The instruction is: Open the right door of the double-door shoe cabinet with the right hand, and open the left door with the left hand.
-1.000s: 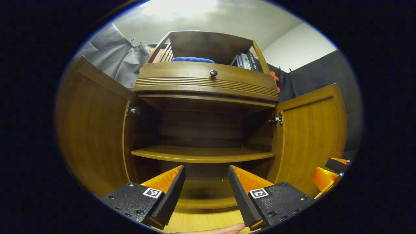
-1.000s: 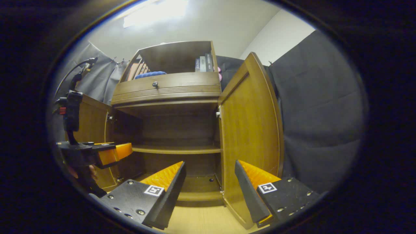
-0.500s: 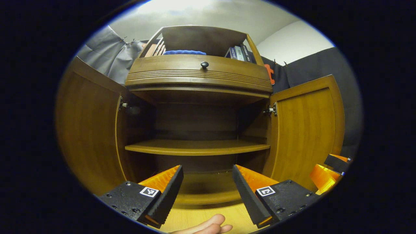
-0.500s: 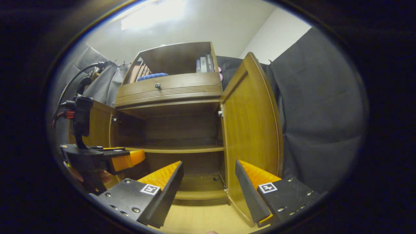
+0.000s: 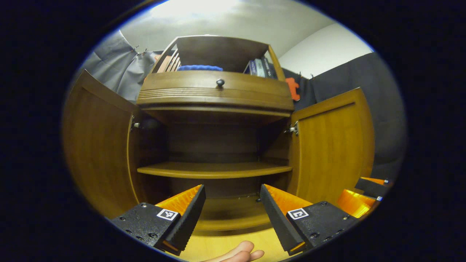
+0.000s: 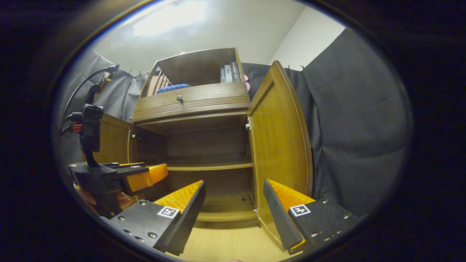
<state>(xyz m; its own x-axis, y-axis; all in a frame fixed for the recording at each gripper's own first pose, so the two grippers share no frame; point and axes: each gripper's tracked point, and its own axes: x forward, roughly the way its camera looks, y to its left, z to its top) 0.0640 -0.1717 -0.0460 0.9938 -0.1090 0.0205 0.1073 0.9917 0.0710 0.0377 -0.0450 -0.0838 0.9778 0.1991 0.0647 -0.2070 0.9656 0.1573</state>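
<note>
A: What sits nearest in the left gripper view?

B: The left hand-held gripper [image 5: 233, 214] at the bottom centre, fingers spread wide with nothing between them. Below it a person's fingers [image 5: 240, 254] poke in at the bottom edge over the light wooden floor [image 5: 225, 245].

A: And the right one?

B: The right hand-held gripper [image 6: 235, 214] is likewise spread wide and holds nothing. Its right finger lies in front of the lower edge of the right door [image 6: 280, 145]; I cannot tell if they touch. At lower left of that view the left hand-held gripper shows again, with a hand [image 6: 122, 198] on its grip.

A: Where are the doors?

B: Both stand swung out. In the left gripper view the left door [image 5: 98, 153] fills the left side and the right door the right side, with the shoe cabinet [image 5: 214, 145] open between them and its inner shelf [image 5: 214, 170] bare.

A: Farther back?

B: A drawer with a dark round knob [image 5: 220, 82], then an open top compartment with books [image 5: 258, 68] at its right and a blue item [image 5: 199, 67] at its left.
</note>
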